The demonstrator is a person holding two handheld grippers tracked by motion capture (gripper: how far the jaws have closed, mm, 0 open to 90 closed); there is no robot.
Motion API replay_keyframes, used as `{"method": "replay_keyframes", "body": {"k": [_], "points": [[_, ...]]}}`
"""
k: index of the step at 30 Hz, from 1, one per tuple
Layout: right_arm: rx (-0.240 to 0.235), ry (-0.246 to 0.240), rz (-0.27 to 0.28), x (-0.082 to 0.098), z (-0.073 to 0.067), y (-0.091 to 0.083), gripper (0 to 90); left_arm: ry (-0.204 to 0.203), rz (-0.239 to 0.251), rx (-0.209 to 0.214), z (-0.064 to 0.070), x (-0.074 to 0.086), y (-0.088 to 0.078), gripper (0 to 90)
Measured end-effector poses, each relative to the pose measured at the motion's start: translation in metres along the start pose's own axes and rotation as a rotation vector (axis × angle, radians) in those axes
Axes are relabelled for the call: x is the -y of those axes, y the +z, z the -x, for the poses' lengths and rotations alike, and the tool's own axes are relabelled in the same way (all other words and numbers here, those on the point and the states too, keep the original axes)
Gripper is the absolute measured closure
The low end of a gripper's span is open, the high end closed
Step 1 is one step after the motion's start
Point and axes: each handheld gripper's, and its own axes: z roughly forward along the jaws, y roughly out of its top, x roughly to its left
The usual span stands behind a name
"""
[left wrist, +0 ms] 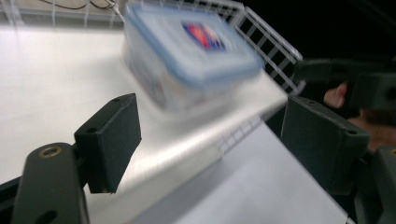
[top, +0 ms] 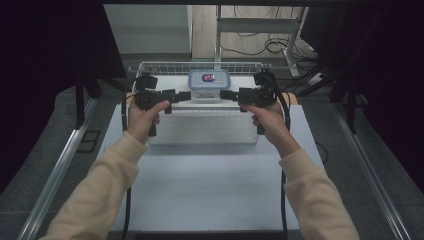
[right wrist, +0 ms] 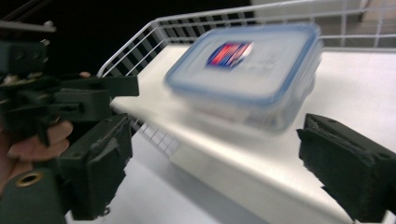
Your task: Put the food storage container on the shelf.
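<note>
I had both tools level and pointed inward at the lidded container [top: 208, 85], which sat inside the wire basket [top: 150, 65] at the middle of the white tray's [top: 200, 131] far edge. The left gripper [top: 186, 95] flanked it on one side and the right gripper [top: 225, 94] on the other, each just short of the box. Both sets of jaws stood spread with nothing between them; the pads touched no part of the container.

I judged this to be the moment between a release and whatever came after: the box was set down and the tools were free of it. If the container was to be lifted again, the next move would call for bringing both grippers in squarely against its short sides and closing evenly.

The container was smeared by motion blur in both gripper views, so I could not read its label or make out its contents. The basket's near rail was hard to trace behind my hands.
</note>
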Motion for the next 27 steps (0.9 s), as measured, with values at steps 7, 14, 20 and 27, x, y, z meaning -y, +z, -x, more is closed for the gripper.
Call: {"method": "replay_keyframes", "body": {"k": [7, 14, 20, 27], "points": [[-0.032, -0.131, 0.015, 0.058, -0.009, -0.028, 14.3, 0.064, -0.026, 0.038, 0.012, 0.064, -0.020, 20.9], [0.010, -0.230, 0.054, 0.116, -0.010, -0.054, 17.0, 0.153, -0.061, -0.020, 0.017, 0.123, -0.024, 22.0], [0.038, -0.223, 0.047, 0.166, 0.001, -0.067, 17.8, 0.243, -0.112, -0.105, 0.020, 0.167, -0.021, 22.4], [0.045, -0.201, -0.027, 0.221, 0.012, -0.060, 21.4, 0.265, -0.213, -0.153, 0.014, 0.213, -0.021, 21.9]]}}
